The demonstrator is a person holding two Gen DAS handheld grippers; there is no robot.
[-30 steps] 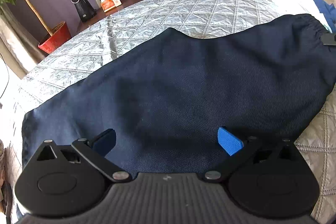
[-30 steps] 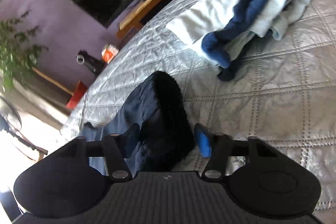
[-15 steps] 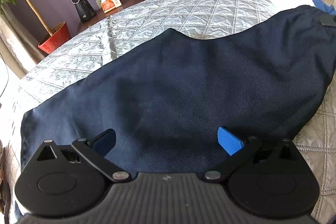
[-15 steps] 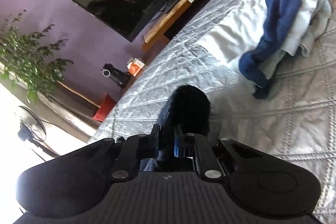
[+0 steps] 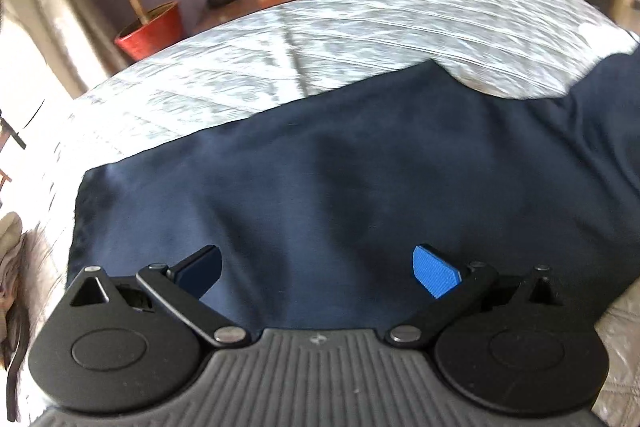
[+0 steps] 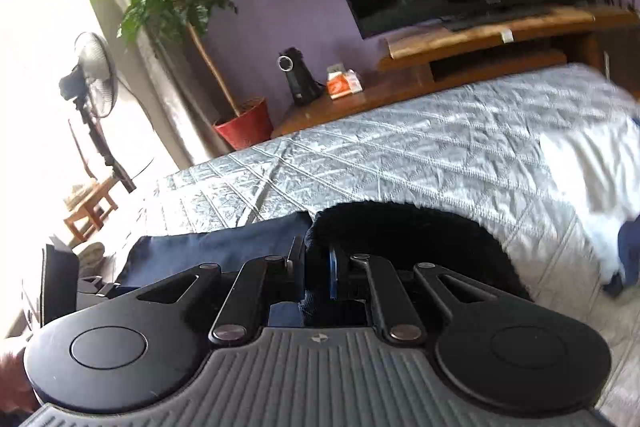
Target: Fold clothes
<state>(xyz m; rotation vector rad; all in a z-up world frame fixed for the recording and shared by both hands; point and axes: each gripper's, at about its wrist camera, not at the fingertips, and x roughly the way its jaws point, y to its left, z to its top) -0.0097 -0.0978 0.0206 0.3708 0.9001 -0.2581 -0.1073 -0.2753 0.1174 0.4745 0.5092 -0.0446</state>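
Dark navy trousers (image 5: 340,167) lie spread across the grey quilted bed (image 5: 360,27). My left gripper (image 5: 318,269) hovers over the middle of the cloth, open, its blue pads wide apart with nothing pinched between them. In the right wrist view my right gripper (image 6: 316,267) is shut on the gathered black waistband (image 6: 400,227) of the trousers and holds it raised off the quilt (image 6: 400,155). The trouser leg (image 6: 208,243) trails away to the left behind the fingers.
A pile of white and blue clothes (image 6: 588,179) lies on the bed to the right. Beyond the bed stand a wooden TV bench (image 6: 480,35), a black speaker (image 6: 298,79), a red plant pot (image 6: 244,125) and a fan (image 6: 94,75).
My right gripper went from open around the waistband to shut on it, then rose and rolled upright. The left gripper stayed open and slid over the trousers.
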